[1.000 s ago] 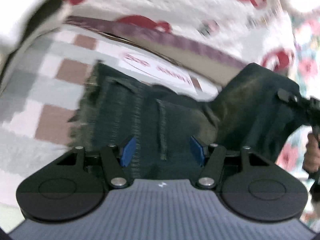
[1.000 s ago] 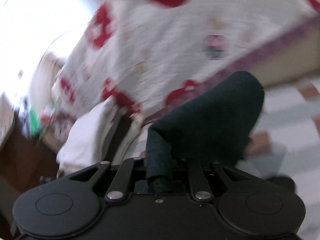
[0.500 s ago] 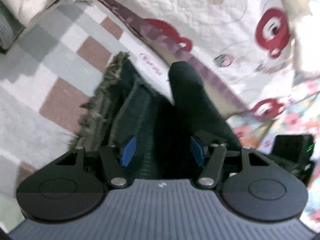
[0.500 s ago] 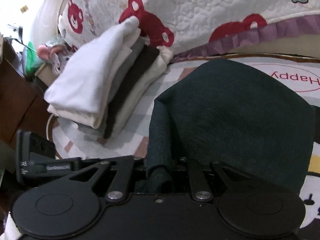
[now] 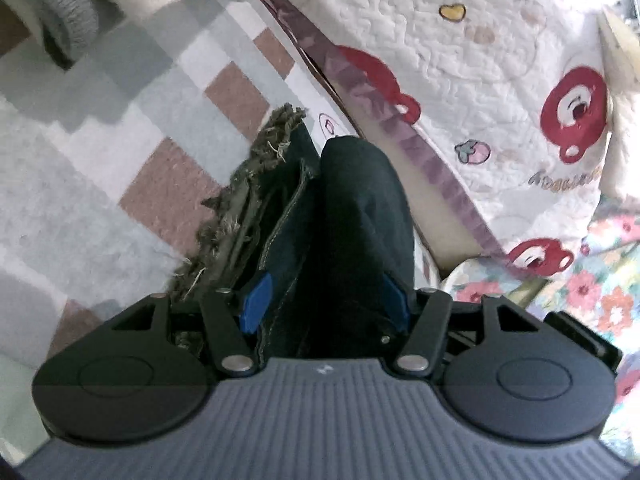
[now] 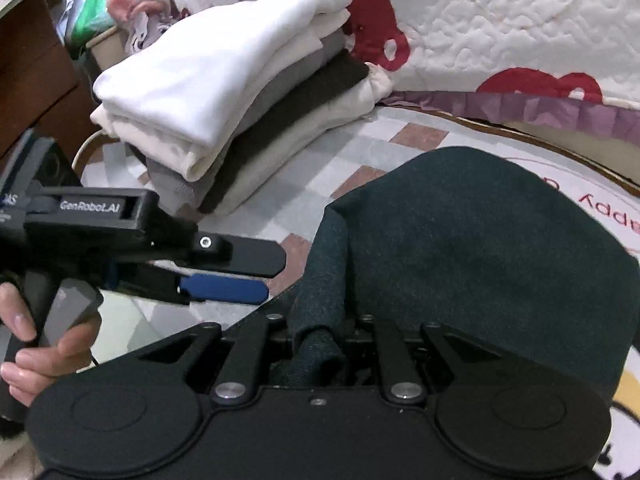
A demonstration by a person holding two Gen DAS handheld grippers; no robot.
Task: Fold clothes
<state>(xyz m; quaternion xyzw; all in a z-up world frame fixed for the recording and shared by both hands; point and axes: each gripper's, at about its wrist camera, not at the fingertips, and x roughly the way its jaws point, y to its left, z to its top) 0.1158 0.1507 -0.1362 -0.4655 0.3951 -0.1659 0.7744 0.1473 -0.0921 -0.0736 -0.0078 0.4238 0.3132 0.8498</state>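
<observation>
Nearest the right wrist camera, the right claw [image 6: 320,344] is pressed together on a bunched fold of the dark denim garment [image 6: 480,248], which spreads ahead of it and to its right over the checked rug [image 6: 380,148]. In the left wrist view, the left claw [image 5: 324,300] stands spread, its blue pads [image 5: 254,304] either side of the doubled cloth; whether they press on it cannot be told. The garment's long axis runs straight out from this claw, frayed hem [image 5: 264,148] at the far end on the rug. In the right view the left claw sits just left of the right, so both are at the same end. Beyond lie the folded stack [image 6: 224,92] and quilted bed cover [image 6: 520,20]
</observation>
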